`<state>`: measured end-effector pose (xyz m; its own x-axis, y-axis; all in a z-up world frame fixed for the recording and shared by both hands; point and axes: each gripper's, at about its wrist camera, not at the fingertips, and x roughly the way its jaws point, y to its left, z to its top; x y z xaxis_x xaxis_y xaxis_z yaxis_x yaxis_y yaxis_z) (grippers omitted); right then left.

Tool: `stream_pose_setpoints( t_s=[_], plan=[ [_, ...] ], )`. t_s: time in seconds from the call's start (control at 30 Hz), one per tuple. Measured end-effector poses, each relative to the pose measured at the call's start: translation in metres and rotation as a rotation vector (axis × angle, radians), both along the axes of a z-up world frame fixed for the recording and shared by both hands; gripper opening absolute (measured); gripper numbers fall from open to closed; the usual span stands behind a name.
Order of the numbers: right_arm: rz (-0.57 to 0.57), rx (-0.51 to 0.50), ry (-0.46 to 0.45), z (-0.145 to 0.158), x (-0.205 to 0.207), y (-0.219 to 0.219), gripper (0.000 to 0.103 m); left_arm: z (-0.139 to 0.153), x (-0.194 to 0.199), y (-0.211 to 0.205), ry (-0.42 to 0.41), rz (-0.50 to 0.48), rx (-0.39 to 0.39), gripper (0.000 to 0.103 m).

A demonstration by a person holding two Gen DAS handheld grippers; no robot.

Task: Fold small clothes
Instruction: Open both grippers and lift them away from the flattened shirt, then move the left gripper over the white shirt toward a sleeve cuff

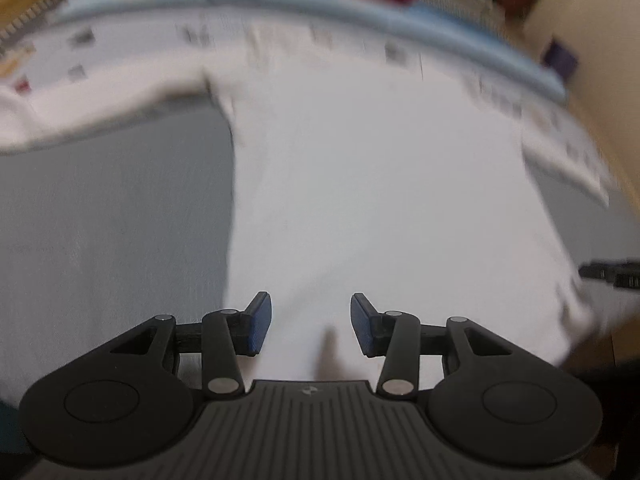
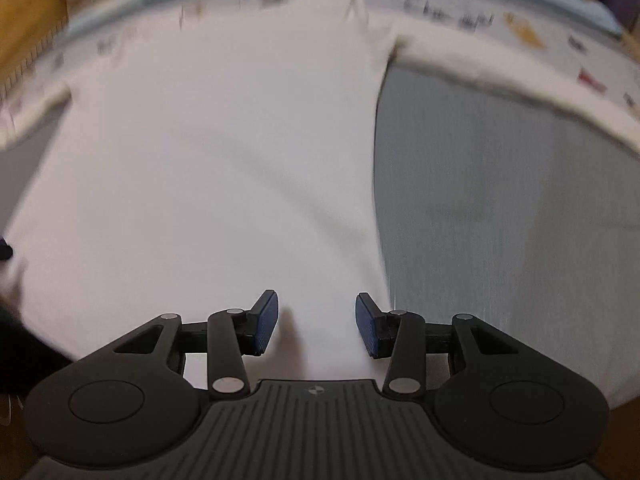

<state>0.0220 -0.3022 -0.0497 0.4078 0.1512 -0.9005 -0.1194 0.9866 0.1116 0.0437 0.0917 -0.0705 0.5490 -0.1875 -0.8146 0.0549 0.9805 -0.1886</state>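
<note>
The white shirt [image 1: 380, 184] is looking soft, light and floppy, so I think pinching its bottom edge near each corner is the best way to hold it. It is lying flat on the gray table [image 1: 112, 220], spreading out in front of the fingers. The left gripper [image 1: 311, 322] and the right gripper [image 2: 317, 324] are both gaping wide, holding nothing, with shirt cloth showing between their fingers.

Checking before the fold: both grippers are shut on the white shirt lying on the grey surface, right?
Not quite. Both grippers are open: the left gripper and right gripper have their fingers spread over the white shirt, as each wrist view shows. It does lie on the grey surface.
</note>
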Motion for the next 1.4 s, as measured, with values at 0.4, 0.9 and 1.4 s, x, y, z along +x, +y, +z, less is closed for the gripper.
stream_pose_setpoints(
  t_s=[0.4,0.9,1.4],
  plan=[
    [-0.140,0.117,-0.391,0.035,0.062,-0.014,0.047,0.098,0.003,0.034,-0.325,0.187,0.061,0.076],
    [-0.225,-0.028,-0.360,0.042,0.070,-0.001,0.047,0.083,0.125,0.096,-0.350,0.145,0.386,0.069],
    [-0.214,-0.089,-0.329,0.062,0.087,0.023,0.047,0.049,0.158,0.170,-0.190,0.356,0.228,0.045]
  ],
)
